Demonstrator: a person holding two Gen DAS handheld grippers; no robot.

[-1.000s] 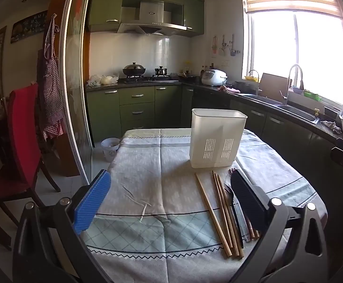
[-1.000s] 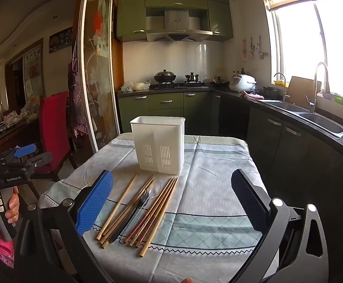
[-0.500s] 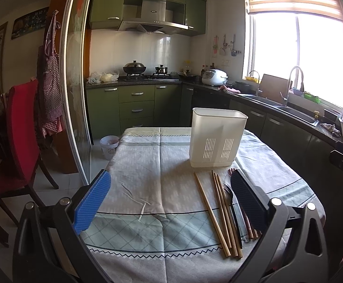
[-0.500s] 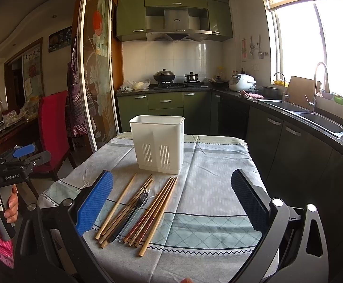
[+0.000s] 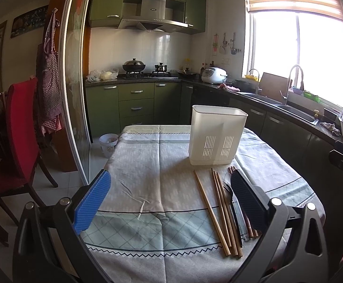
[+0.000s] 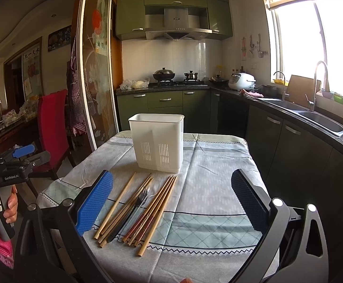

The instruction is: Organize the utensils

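Observation:
A white slotted utensil holder [image 5: 217, 136] [image 6: 158, 141] stands upright on the clothed table. In front of it lie several wooden chopsticks [image 5: 210, 208] [image 6: 158, 206], a dark fork [image 6: 141, 194] [image 5: 227, 188] and a clear plastic spoon, side by side. My left gripper [image 5: 170, 200] is open and empty above the table's near edge, its right finger over the right part of the pile. My right gripper [image 6: 171, 202] is open and empty, with the pile between its fingers and nearer the left one. The left gripper also shows at the left of the right wrist view [image 6: 15, 162].
The table carries a grey and green checked cloth [image 5: 148, 226] [image 6: 214, 188]. A red chair [image 5: 18, 127] and a sliding glass door [image 5: 76, 94] stand to the left. Green cabinets, stove and sink counter [image 6: 313, 118] line the back and right. A small bin [image 5: 109, 141] sits on the floor.
Both grippers stay open. The left wrist view has drifted slightly; the objects have not moved.

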